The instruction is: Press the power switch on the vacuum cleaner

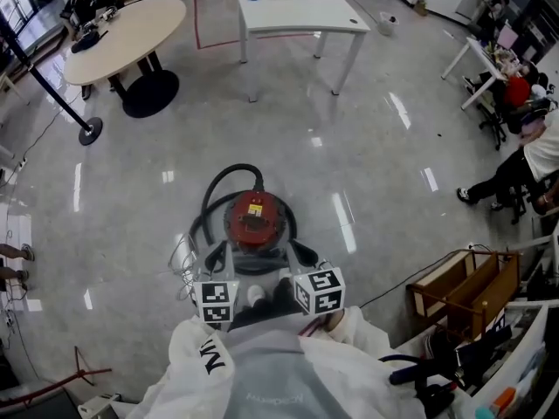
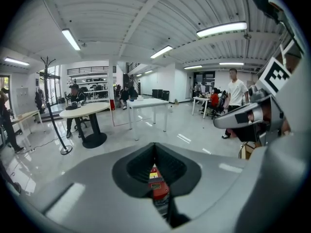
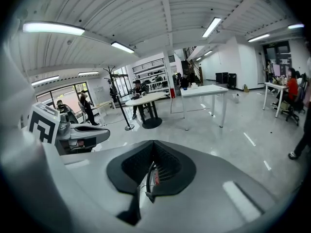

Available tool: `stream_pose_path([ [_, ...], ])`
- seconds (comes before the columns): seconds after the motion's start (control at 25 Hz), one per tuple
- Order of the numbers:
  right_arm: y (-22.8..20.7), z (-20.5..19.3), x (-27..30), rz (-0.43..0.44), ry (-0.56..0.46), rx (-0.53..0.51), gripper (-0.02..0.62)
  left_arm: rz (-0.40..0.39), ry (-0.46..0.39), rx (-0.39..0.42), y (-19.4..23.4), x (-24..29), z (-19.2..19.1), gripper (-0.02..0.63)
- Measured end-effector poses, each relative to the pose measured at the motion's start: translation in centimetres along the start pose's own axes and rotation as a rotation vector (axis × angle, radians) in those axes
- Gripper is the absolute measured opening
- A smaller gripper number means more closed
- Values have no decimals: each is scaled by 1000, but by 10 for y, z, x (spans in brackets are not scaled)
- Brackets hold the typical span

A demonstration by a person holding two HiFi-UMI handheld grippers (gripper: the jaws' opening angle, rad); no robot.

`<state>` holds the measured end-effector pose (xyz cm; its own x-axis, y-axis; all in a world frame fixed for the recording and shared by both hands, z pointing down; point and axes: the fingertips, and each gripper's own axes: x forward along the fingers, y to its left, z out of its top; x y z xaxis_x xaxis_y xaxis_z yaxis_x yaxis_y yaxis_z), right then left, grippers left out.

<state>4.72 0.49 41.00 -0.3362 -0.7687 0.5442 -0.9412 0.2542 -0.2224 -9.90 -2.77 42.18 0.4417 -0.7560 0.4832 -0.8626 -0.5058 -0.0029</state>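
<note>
The red vacuum cleaner (image 1: pixel 257 219) stands on the glossy floor just ahead of me, with its black hose (image 1: pixel 220 184) looping round its back left. Both grippers hover above its near side, apart from it. The left gripper (image 1: pixel 216 254) is at its left and the right gripper (image 1: pixel 306 253) at its right. In the left gripper view the left gripper (image 2: pixel 154 145) has its jaws together, and the vacuum cleaner's red top (image 2: pixel 157 183) shows through the slit below. The right gripper (image 3: pixel 153 142) is also shut with nothing held; the hose (image 3: pixel 147 177) shows through its slit.
A white table (image 1: pixel 301 11) and a round table (image 1: pixel 127 33) stand farther off, and a stanchion base (image 1: pixel 89 131) is at the left. A wooden crate (image 1: pixel 463 291) and clutter lie at the right. A seated person (image 1: pixel 524 160) is at the far right. Thin cables (image 1: pixel 183 264) lie left of the vacuum.
</note>
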Motion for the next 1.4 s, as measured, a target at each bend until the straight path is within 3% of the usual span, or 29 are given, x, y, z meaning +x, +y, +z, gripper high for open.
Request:
stream_pose_path([
  [0.88,-57,2,68,28,104,29,0,32,111,-20,12,78,-10,0],
  [1.4,-76,-33,132,58,168,47,0,30,194,-51,13,127,-59,0],
])
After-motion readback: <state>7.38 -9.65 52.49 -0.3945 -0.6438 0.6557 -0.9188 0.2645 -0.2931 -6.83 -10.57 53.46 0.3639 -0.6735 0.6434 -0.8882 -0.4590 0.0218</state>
